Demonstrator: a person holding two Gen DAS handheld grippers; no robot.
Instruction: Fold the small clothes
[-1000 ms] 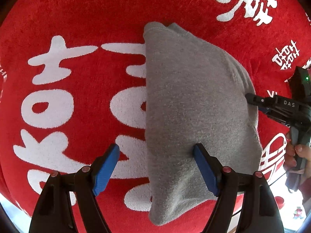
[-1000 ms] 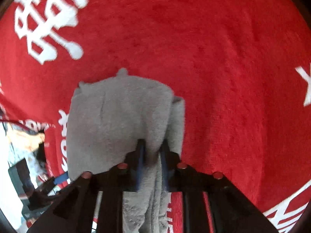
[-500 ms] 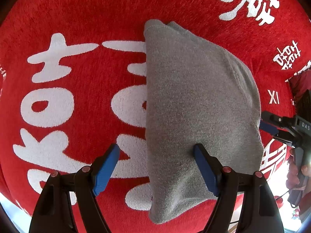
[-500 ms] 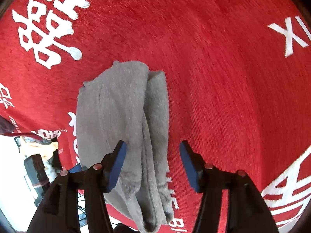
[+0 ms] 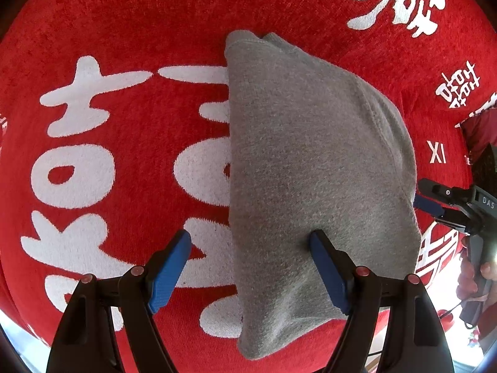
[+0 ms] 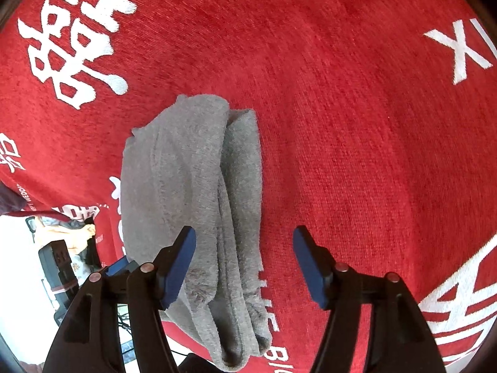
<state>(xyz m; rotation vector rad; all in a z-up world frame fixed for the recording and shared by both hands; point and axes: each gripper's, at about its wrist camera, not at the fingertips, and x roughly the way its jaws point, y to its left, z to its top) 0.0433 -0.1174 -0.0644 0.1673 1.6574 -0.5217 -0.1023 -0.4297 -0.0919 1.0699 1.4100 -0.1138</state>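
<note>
A folded grey garment lies flat on the red cloth with white characters. My left gripper hangs open over the garment's near left edge. Its left pad is above the red cloth and its right pad is over the grey fabric. The right gripper shows beside the garment's right edge, held by a hand. In the right wrist view the garment shows stacked layers. My right gripper has its jaws opening, with the layered edge lying between them and neither pad pressing it.
The red cloth spreads wide to the right of the garment in the right wrist view. Its edge drops off at lower left, where a black device and cables sit on a bright floor.
My right gripper has let go of the grey garment's edge, spread its jaws and drawn back from it. The garment now lies flat. The left gripper has kept still.
</note>
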